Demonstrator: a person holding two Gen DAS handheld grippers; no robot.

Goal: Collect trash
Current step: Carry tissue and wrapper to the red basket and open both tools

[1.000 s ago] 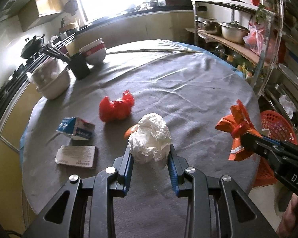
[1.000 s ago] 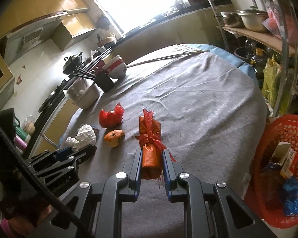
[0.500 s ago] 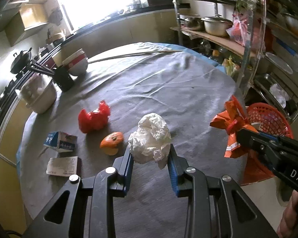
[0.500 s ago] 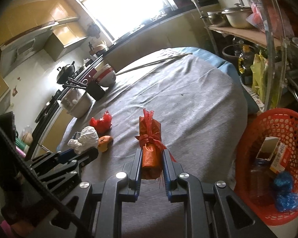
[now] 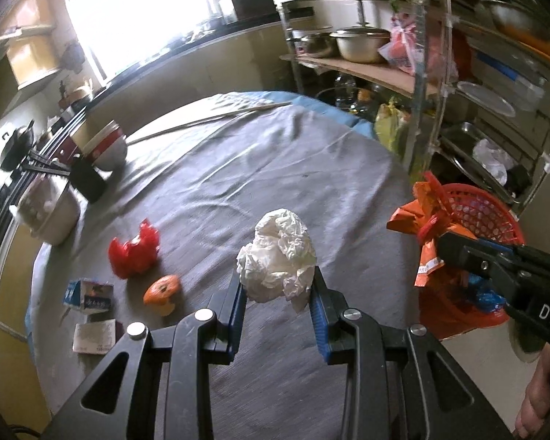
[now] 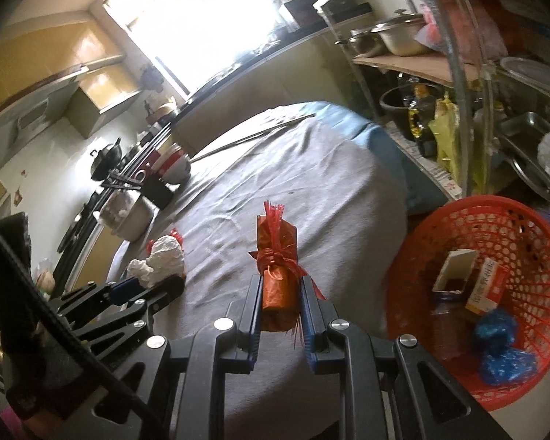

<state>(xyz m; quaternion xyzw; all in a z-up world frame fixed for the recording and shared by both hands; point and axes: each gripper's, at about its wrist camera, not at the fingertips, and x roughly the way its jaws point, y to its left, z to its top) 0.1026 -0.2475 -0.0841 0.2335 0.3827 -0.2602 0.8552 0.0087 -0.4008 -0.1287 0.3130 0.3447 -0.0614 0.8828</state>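
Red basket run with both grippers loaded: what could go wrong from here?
The white tissue wad bulges above the left gripper, pinched only at its base, so it may slip out over the table. The right gripper holds the orange wrapper short of the red basket, so releasing now would probably miss. The two grippers are close together, so turning both toward the basket could make them collide.

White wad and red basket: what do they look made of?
White wad: likely tissue or thin paper, matte, finely crinkled, holding its crumpled shape between the left jaws. Red basket: moulded plastic by its look, slightly glossy, with a regular lattice of holes.
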